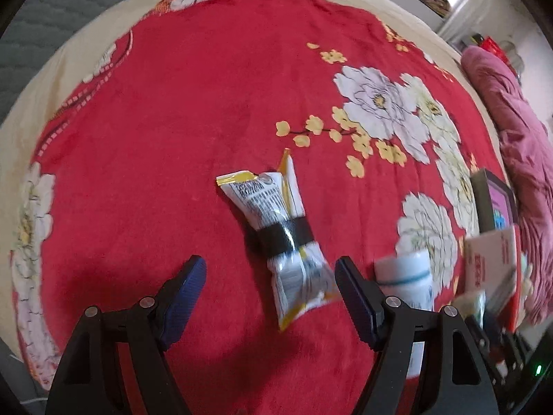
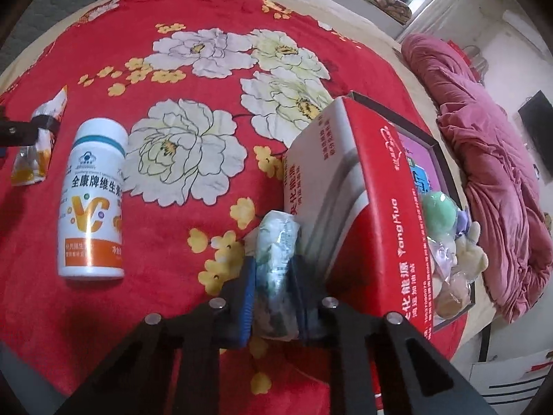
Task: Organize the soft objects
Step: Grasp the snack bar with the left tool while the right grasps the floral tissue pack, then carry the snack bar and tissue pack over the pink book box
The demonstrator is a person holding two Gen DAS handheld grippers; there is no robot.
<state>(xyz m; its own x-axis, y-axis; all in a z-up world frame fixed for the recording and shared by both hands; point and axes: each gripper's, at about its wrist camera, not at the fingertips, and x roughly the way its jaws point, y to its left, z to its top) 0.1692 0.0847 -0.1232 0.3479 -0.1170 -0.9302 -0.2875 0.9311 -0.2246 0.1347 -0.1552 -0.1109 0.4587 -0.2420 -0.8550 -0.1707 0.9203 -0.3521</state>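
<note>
On a red floral blanket (image 1: 155, 121), the right gripper (image 2: 273, 290) clamps a crinkly green-white packet (image 2: 276, 263) beside the red box (image 2: 380, 207); the left gripper (image 1: 269, 290) hangs open around a banded snack pouch (image 1: 276, 228). Next, likely, the packet goes into the tray of plush toys (image 2: 449, 252).

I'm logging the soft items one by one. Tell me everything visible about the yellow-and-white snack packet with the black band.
The snack packet is a crinkly foil-like pouch, white with black print and yellow edges, partly see-through near its lower end. A black band cinches its middle, so both ends flare out. It lies flat on the red floral blanket, lengthwise away from the camera. The left gripper is open, its blue pads flanking the packet's near end; contact cannot be confirmed. In the right wrist view it appears at the far left, beyond the white bottle.
</note>
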